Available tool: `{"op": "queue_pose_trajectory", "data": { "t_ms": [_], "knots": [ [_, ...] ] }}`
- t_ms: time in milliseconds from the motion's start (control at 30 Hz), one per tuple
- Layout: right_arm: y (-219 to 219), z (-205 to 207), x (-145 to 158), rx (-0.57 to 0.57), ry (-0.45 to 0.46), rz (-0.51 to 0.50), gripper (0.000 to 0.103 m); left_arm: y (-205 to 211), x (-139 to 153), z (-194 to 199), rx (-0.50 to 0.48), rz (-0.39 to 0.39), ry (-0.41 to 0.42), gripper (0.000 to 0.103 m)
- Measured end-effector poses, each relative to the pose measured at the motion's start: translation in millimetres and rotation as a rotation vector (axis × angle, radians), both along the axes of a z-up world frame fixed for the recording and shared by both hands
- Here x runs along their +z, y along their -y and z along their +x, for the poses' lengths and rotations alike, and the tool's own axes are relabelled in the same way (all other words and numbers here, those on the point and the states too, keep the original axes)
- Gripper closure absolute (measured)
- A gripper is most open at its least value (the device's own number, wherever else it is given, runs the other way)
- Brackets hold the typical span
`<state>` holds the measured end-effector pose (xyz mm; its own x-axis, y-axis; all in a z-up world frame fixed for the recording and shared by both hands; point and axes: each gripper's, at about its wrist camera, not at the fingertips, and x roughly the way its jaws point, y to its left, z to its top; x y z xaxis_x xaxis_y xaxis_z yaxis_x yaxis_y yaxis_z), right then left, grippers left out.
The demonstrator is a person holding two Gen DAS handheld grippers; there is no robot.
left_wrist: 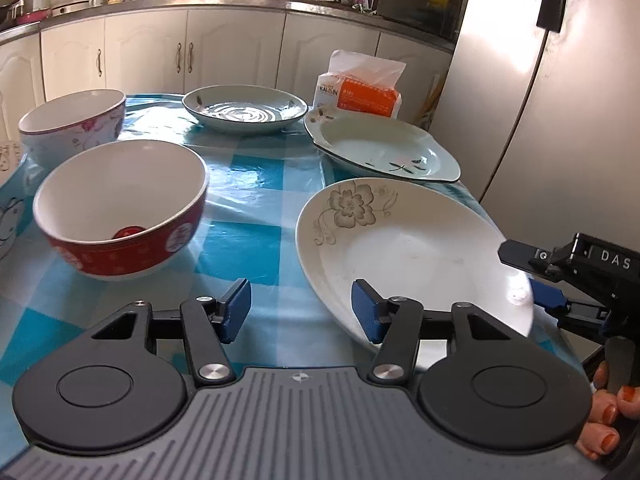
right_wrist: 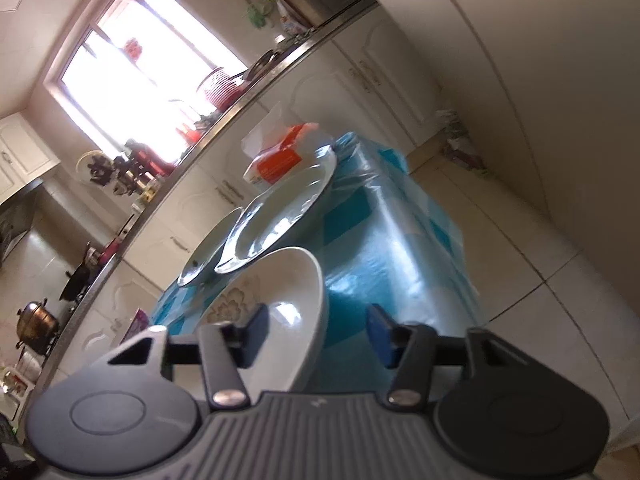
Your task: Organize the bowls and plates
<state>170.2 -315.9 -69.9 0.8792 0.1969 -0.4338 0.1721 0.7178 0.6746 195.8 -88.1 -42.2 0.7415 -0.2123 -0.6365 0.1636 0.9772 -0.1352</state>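
Two grippers at one white glazed plate with a grey flower print (left_wrist: pixel 404 248).
Right gripper (right_wrist: pixel 320 338) straddles its near rim, jaws part-open, pads not visibly pressing; left gripper (left_wrist: pixel 302 312) gapes empty beside it on the blue checked tablecloth (left_wrist: pixel 248 208). Stiff, slick, breakable: pinch the rim. Red-banded ceramic bowl (left_wrist: pixel 120 208) holds one small red object.

Bright daylight is pouring through a wide window (right_wrist: pixel 132 68) above a steel-edged counter (left_wrist: pixel 224 0). Cream panelled cabinets (left_wrist: pixel 160 56) are lining the wall, a tall silver fridge (left_wrist: pixel 540 80) is standing alongside, and pale floor tiles (right_wrist: pixel 520 280) are catching the glare.
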Motion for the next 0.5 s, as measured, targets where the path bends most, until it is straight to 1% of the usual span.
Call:
{"op": "queue_pose_trajectory", "data": {
  "t_ms": [67, 133, 200, 233, 267, 367, 500],
  "knots": [
    [-1, 6, -1, 0.018, -0.006, 0.004, 0.057, 5, -2, 3, 0.001, -0.005, -0.006, 0.039],
    [-3, 11, -1, 0.035, -0.011, 0.004, 0.059, 9, -3, 6, -0.005, 0.0, 0.009, 0.04],
    [-7, 16, -2, 0.05, -0.016, -0.001, 0.063, 15, -3, 7, -0.02, -0.008, 0.013, 0.045],
    [-9, 17, -1, 0.05, -0.018, -0.019, 0.063, 17, -3, 7, -0.033, -0.017, 0.014, 0.052],
    [-11, 18, 0, 0.052, -0.02, -0.038, 0.063, 20, -3, 6, -0.05, -0.025, 0.014, 0.053],
    [-16, 16, 2, 0.055, -0.024, -0.098, 0.064, 27, -4, 0, -0.032, 0.005, 0.038, 0.052],
    [-26, 8, 6, 0.049, -0.035, -0.187, 0.066, 22, -2, -8, -0.036, -0.007, 0.04, 0.053]
  ]
}}
